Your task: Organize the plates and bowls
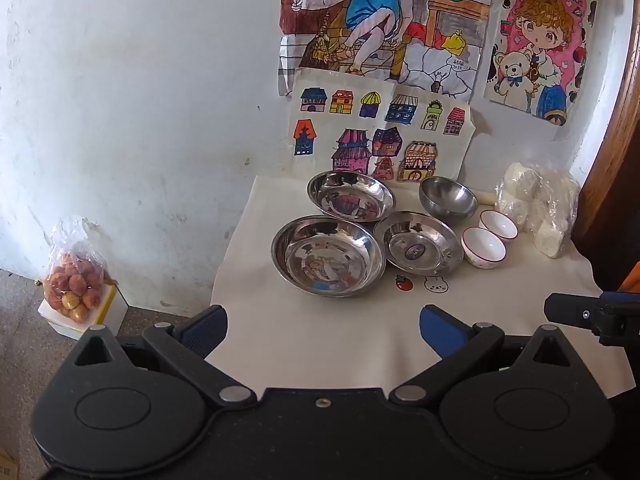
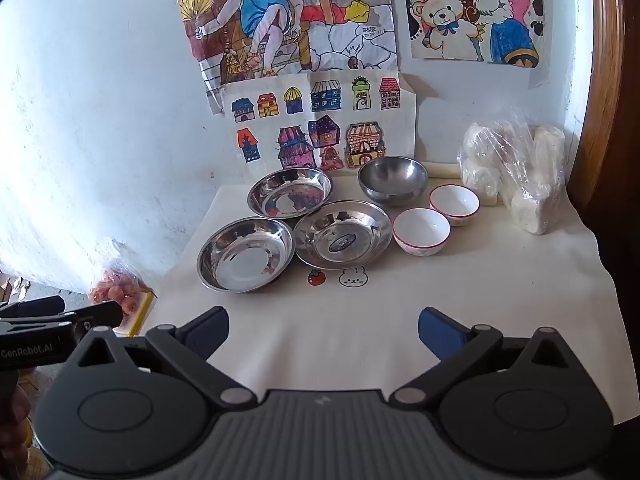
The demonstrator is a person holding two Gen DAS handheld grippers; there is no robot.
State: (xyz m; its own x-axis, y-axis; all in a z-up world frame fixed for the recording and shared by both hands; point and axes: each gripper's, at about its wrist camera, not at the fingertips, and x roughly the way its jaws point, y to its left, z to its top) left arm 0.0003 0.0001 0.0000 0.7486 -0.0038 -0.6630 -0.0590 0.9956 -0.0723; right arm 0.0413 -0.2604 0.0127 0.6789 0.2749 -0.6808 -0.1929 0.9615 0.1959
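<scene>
The counter point(image 2: 360, 340) wears a loose white cloth that a dragged rim could bunch. Three steel plates point(image 2: 342, 236) crowd together, edges touching; lifting one may rattle its neighbours. Just right of them sit a steel bowl point(image 2: 393, 180) and two slippery white bowls point(image 2: 421, 231). The left gripper point(image 1: 323, 326) and right gripper point(image 2: 323, 326) hover, jaws wide apart, empty.

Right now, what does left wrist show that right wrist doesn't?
Left wrist only: the white box under the bag of fruit, plus the right gripper's finger at the right edge. Right wrist only: the left gripper's finger and its lettered body at the left edge, and a hand below it. Both: three steel plates, a steel bowl, two white bowls, bagged white blocks, wall drawings, and each view's own gripper, left gripper and right gripper, open and empty.
</scene>
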